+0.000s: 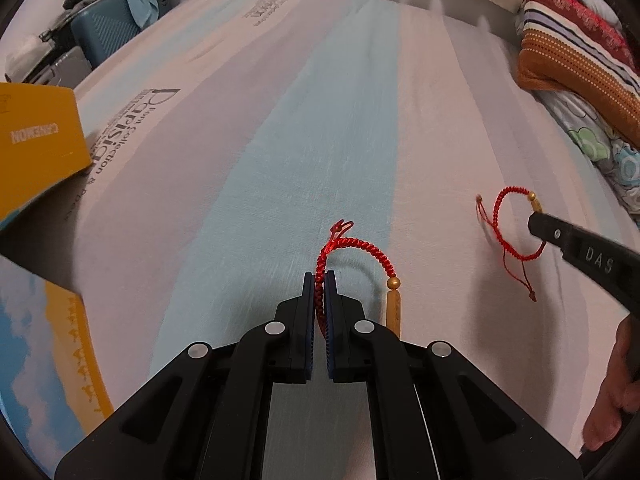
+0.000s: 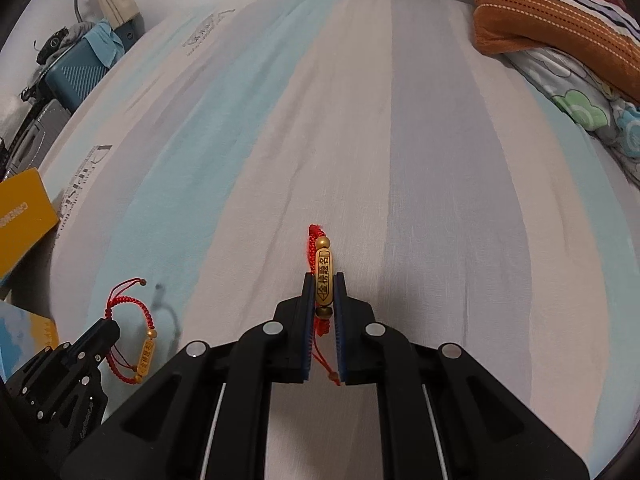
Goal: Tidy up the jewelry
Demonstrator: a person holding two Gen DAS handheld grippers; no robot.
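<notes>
Red braided cord, knotted into two bracelets, is hanging above the striped bed sheet [image 1: 280, 140]. One red woven bracelet with a gold bead and gold tube charm [image 1: 352, 252] is arching out of the left claw [image 1: 320, 280], whose blue pads are pinching its cord. A second matching red bracelet [image 2: 323, 276] is showing black characters on its gold tube, which the right claw [image 2: 323, 280] is squeezing. Nearby are lying a yellow cardboard box [image 1: 36, 140] and a striped orange pillow [image 2: 552, 20].
</notes>
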